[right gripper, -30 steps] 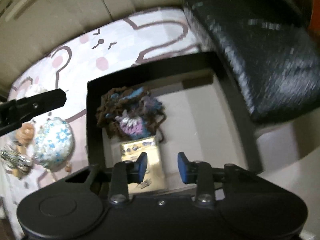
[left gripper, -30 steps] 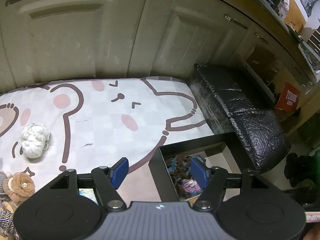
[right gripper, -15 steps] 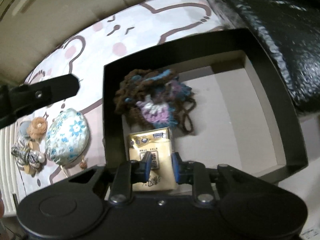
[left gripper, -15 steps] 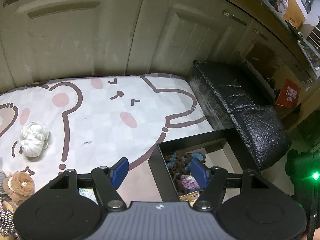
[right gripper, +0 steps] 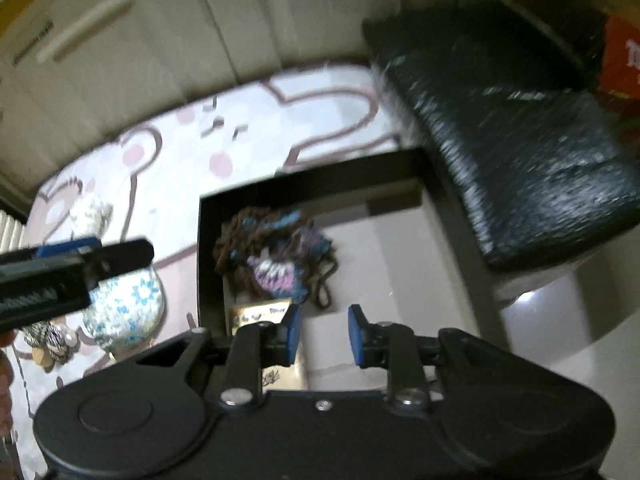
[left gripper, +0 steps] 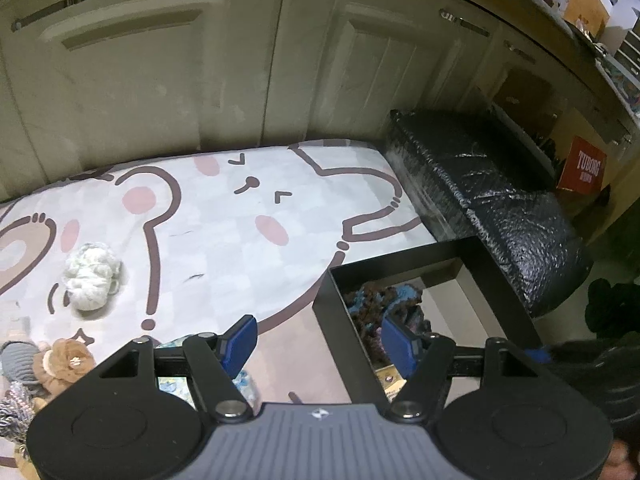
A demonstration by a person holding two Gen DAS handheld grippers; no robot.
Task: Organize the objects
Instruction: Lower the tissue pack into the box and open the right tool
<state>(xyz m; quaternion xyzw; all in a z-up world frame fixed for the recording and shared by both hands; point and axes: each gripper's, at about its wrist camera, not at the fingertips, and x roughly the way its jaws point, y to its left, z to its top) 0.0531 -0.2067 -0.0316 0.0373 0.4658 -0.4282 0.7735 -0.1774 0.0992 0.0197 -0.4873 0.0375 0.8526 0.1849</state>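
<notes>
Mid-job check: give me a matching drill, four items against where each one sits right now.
Items:
1. crocheted pouch
2. gold packet
3. white yarn ball
4. floral pouch

Places:
a. on the mat, beside the left wall of the black box
b. inside the black box, left side, nearer the camera
c. on the mat, far to the left, well apart from the black box
d. inside the black box, left side, farther from the camera

Pairs: 1-d, 2-b, 3-c, 4-a
</notes>
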